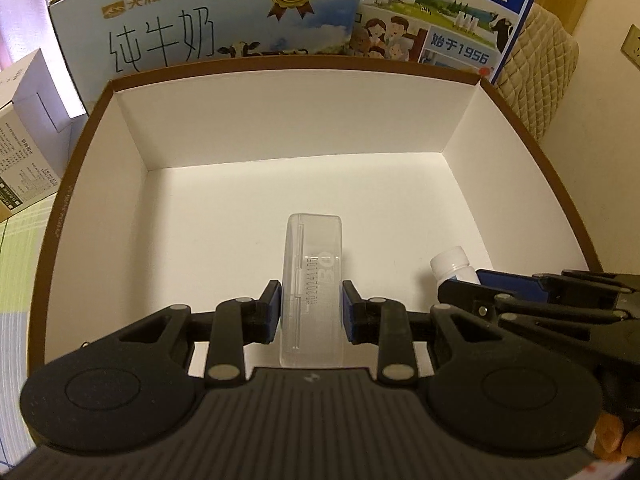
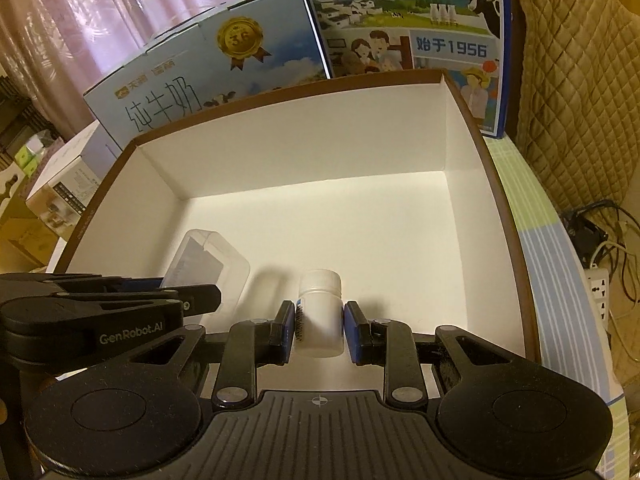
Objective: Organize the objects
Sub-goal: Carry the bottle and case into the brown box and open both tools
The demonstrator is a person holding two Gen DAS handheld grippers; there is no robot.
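Table [image 2: 560,264], cloth in green and blue stripes, carries everything. Chair with quilted tan cover [image 2: 576,92] stands at the right edge; pink curtain [image 2: 80,12] hangs behind at left.

Two milk cartons stand against the far side of the tray: pale blue carton [image 1: 192,20] with a gold medal print on the left, dark blue carton [image 1: 452,20] with a farm scene on the right. Smaller white printed box [image 1: 28,136] sits to the left of the tray, apart from it.

Tray: large open cardboard box [image 1: 280,120], brown outside, white inside. Its near rim is hidden under both tools. Floor bare except for the two items below, both in the near part.

Left gripper [image 1: 311,312]: blue pads pressed against both long sides of a clear plastic case [image 1: 312,256], which lies along the finger axis with its far end sticking out past the tips. Fingers narrowed onto it. Whether the case rests on the box floor or is just above it, cannot tell.

Right gripper [image 2: 319,330]: pads either side of a small white bottle [image 2: 320,312] with ribbed cap, standing upright. Left pad touches the label; a thin gap appears at the right pad, so firm hold not confirmed.

The two tools sit side by side, linkages nearly touching. Power strip and cables [image 2: 600,280] lie beyond the table at right.
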